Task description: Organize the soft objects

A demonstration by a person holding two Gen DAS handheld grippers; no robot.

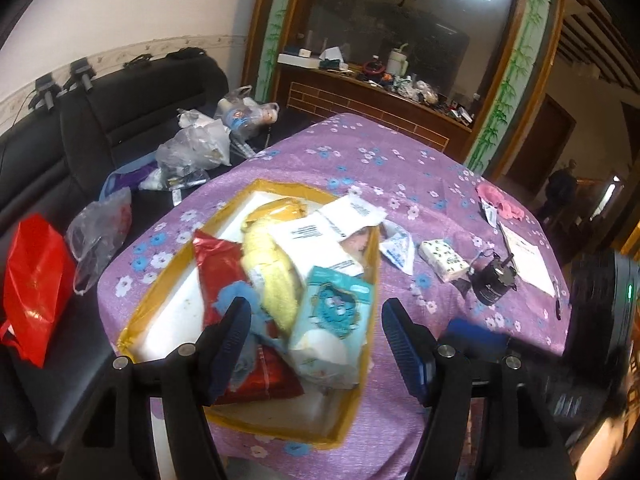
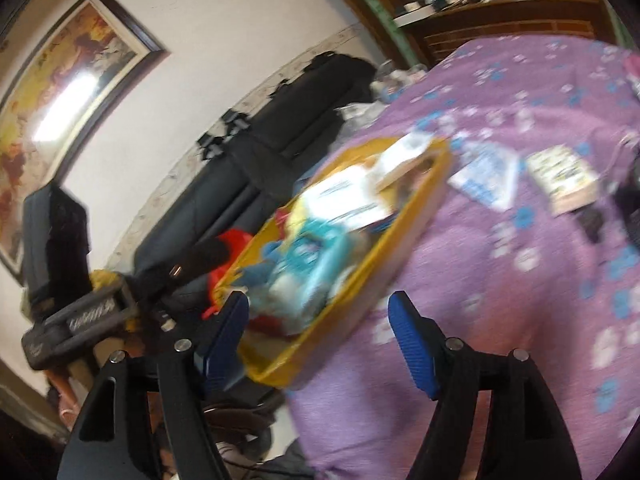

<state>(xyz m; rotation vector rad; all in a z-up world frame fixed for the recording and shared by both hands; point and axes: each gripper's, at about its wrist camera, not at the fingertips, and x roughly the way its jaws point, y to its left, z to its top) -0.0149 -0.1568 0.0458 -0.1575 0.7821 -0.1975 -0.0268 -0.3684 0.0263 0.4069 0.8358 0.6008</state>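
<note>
A white box with yellow taped edges (image 1: 160, 280) lies on the purple flowered tablecloth (image 1: 360, 152). In it are piled a red packet (image 1: 216, 256), a yellow towel (image 1: 272, 276), white labelled packets (image 1: 316, 240) and a teal wipes pack (image 1: 336, 308). My left gripper (image 1: 316, 308) hangs open above the box's near end and holds nothing. The right wrist view is blurred; my right gripper (image 2: 320, 300) is open and empty over the near corner of the box (image 2: 420, 216). A patterned tissue pack (image 1: 443, 260) and a white-blue sachet (image 1: 398, 250) lie on the cloth right of the box.
A pink cloth (image 1: 500, 200), a paper sheet (image 1: 524, 256) and a small black device (image 1: 490, 284) lie further right. A black sofa (image 1: 80, 140) left of the table carries plastic bags (image 1: 192, 148) and a red bag (image 1: 36, 288). A wooden cabinet (image 1: 380, 92) stands behind.
</note>
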